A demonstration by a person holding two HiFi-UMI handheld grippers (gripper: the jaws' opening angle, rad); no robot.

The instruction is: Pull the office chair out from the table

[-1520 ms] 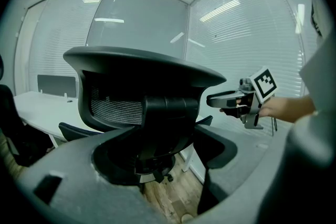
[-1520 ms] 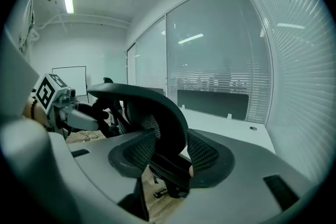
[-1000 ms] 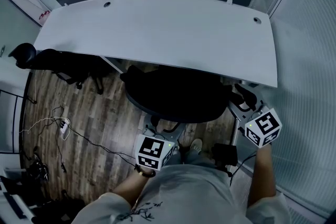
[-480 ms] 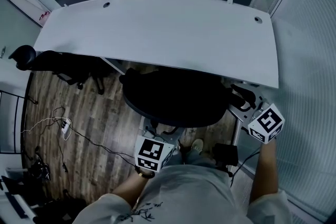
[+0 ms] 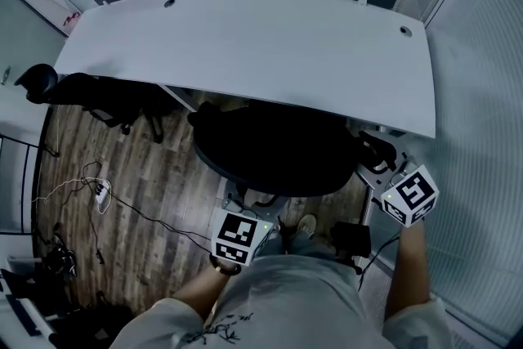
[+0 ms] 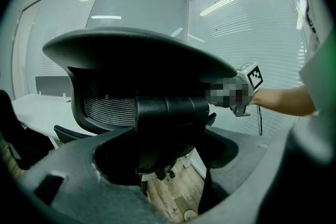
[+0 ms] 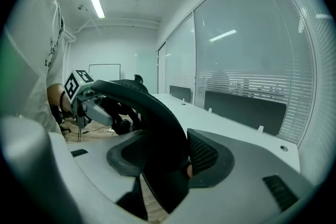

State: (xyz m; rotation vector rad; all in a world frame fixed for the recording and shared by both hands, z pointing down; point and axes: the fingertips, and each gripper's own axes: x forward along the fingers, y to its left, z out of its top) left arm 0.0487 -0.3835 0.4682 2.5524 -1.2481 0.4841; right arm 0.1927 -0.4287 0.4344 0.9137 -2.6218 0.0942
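Head view: left claw [image 5: 245, 208] and right claw [image 5: 377, 167] clamp the curved black mesh office chair [image 5: 274, 151] by the white table [image 5: 245, 45].

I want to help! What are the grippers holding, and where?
Both hold the chair: left gripper on its back's middle bar, right gripper on its rim.

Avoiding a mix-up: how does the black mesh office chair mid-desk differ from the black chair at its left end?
The black mesh office chair is clamped by the left gripper and right gripper; the black left-end chair is untouched. The first sits at the white desk's near edge, the second at its corner. Both are black.
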